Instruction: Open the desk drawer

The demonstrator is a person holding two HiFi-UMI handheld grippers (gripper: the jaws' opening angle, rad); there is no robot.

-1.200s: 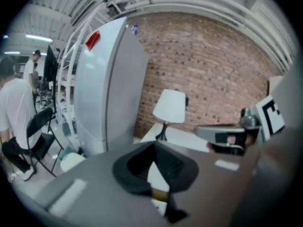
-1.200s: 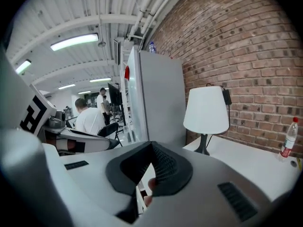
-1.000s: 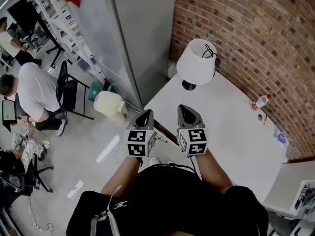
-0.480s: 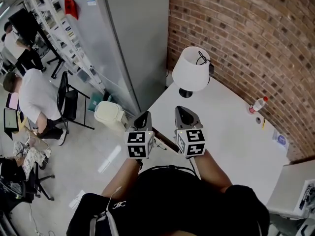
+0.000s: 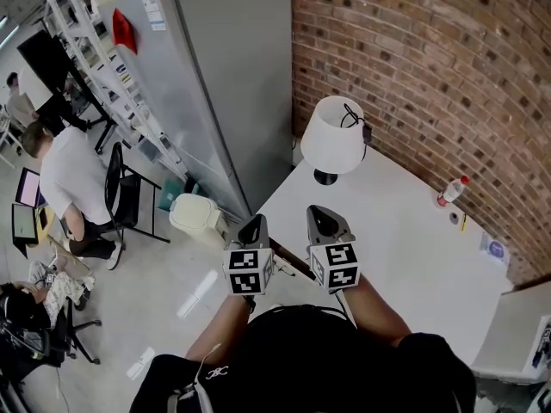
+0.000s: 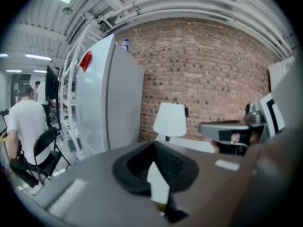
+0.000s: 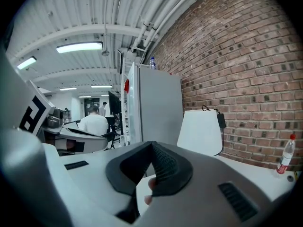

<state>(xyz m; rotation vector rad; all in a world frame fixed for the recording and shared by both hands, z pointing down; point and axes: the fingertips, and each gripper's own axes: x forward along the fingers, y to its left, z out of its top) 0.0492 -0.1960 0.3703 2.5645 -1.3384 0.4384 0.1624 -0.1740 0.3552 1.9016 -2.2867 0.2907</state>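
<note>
The brick wall [image 5: 430, 58] and grey cabinet [image 5: 232, 76] bound the white worktop [image 5: 413, 248] at centre right, which carries a lamp [image 5: 334, 136]. At lower centre the left tool [image 5: 254, 224] and right tool [image 5: 320, 215] hover side by side over the worktop's near corner, held level and aimed outward. This is judged a carrying posture, not a grasp. Only the gripper views show each pair of jaws together, empty. Only the head view shows the worktop's edge below them, yet the drawer cannot be made out in any view.
</note>
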